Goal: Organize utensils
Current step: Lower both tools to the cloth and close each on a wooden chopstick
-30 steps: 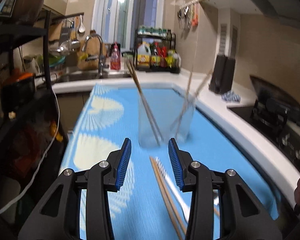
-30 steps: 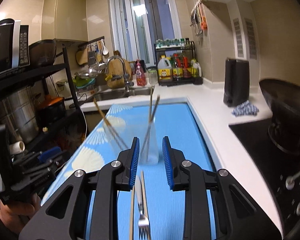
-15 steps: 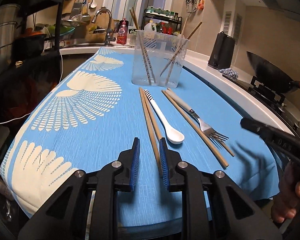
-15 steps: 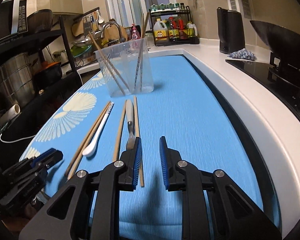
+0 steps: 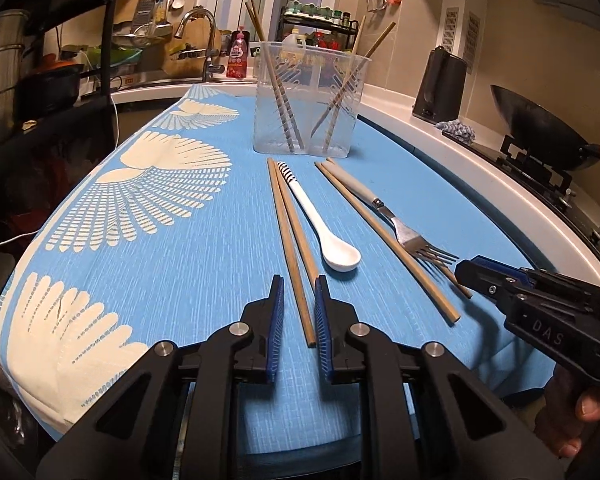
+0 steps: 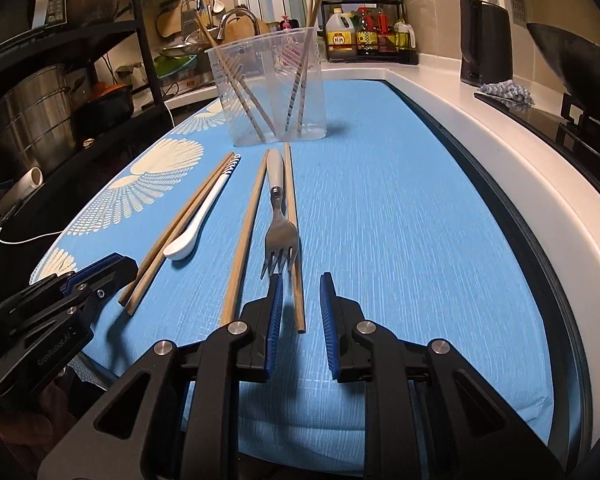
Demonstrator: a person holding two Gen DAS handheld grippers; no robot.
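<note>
Left gripper [image 5: 299, 306] of matte black plastic, blue ribbed pads [image 5: 277, 312] lining both fingers, round silver screws on the linkage arms, right gripper [image 6: 300, 304] built alike, its side embossed "DAS"

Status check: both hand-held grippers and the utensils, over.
Left hand-held gripper just closing around chopstick pair, not clamped. Right hand-held gripper open over chopstick beside fork. Nothing blocking.

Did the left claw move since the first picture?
Yes. The left claw came down toward the blue cloth; the clear cup now sits higher and farther away. Its jaws have been closing around chopsticks.
</note>
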